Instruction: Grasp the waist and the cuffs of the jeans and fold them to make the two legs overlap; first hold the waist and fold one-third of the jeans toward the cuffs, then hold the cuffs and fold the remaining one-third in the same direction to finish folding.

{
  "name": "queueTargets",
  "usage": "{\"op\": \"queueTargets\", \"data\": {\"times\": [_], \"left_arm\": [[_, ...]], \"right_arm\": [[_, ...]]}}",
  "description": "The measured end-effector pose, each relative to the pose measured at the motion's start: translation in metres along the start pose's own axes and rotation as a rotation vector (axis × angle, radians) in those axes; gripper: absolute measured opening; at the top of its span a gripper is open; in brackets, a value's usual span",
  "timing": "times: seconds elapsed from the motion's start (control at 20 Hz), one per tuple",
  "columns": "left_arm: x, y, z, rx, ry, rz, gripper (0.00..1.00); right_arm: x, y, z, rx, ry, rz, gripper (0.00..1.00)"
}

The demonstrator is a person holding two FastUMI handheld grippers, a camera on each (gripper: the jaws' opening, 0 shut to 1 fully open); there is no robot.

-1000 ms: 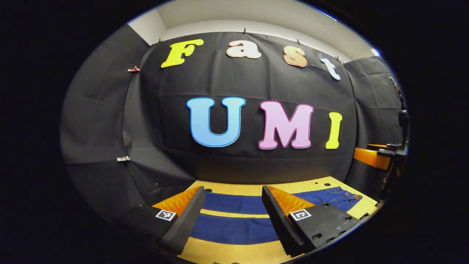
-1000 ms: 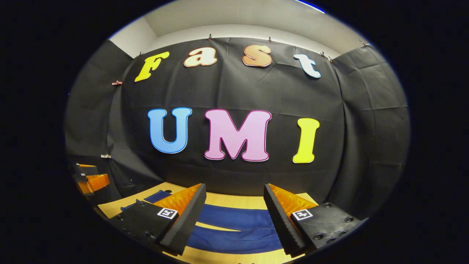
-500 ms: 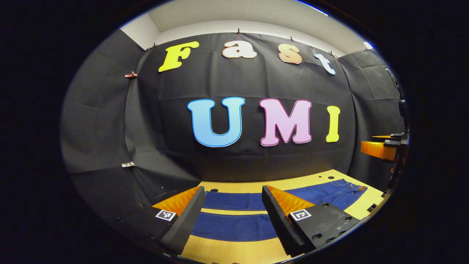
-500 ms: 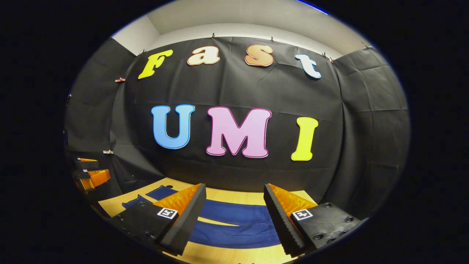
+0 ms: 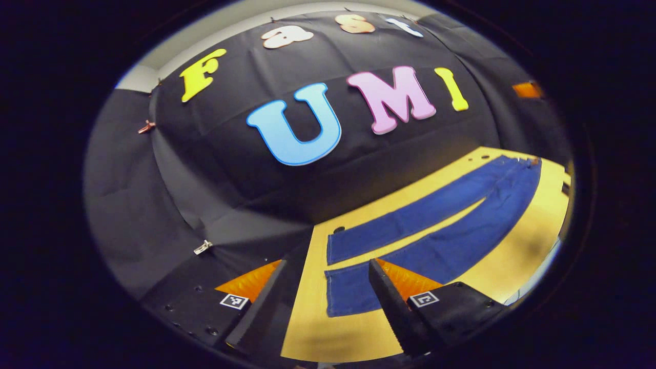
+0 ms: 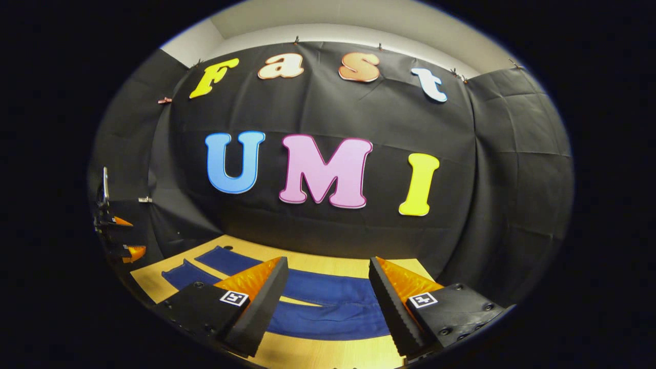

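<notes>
The table [image 5: 512, 261] carries my jeans [image 5: 451, 225] spread flat, legs side by side with wood showing between them, so I judge no fold is made yet. No containers here. My left gripper [image 5: 328, 302] and right gripper [image 6: 328, 302] hang wide open above the denim, gripping nothing.

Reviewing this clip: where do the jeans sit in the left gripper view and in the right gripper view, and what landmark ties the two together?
Left gripper view: the jeans run from bottom centre up to the right edge, legs spread apart, cuffs nearest the camera.
Right gripper view: the jeans lie low across the picture, behind the fingers.
Shared landmark: the wooden table under them.
</notes>
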State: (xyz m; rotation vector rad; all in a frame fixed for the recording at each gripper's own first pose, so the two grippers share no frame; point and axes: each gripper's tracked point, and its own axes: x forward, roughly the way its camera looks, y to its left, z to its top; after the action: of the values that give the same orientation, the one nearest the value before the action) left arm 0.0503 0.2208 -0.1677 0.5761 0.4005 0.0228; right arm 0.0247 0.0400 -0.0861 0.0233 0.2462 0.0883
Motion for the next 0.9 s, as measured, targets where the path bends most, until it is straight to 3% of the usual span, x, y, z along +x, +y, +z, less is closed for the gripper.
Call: {"op": "queueTargets", "data": {"times": [0.2,0.45,0.6,0.8,0.9], "left_arm": [[0.038,-0.013,-0.065,0.160,0.121,-0.138,0.98],[0.075,-0.011,-0.137,0.456,0.216,-0.253,0.98],[0.100,-0.014,-0.164,0.622,0.256,-0.298,0.98],[0.106,-0.041,-0.188,0.799,0.260,-0.452,0.98],[0.119,-0.038,-0.190,0.838,0.237,-0.446,0.94]], "right_arm": [[0.017,0.002,-0.023,-0.028,0.030,0.030,0.97],[0.037,0.002,-0.072,-0.097,0.093,0.039,0.97],[0.040,-0.003,-0.101,-0.082,0.110,0.018,0.97],[0.038,-0.022,-0.139,-0.104,0.169,-0.005,0.97],[0.037,-0.041,-0.152,-0.112,0.178,-0.040,0.97]]}}
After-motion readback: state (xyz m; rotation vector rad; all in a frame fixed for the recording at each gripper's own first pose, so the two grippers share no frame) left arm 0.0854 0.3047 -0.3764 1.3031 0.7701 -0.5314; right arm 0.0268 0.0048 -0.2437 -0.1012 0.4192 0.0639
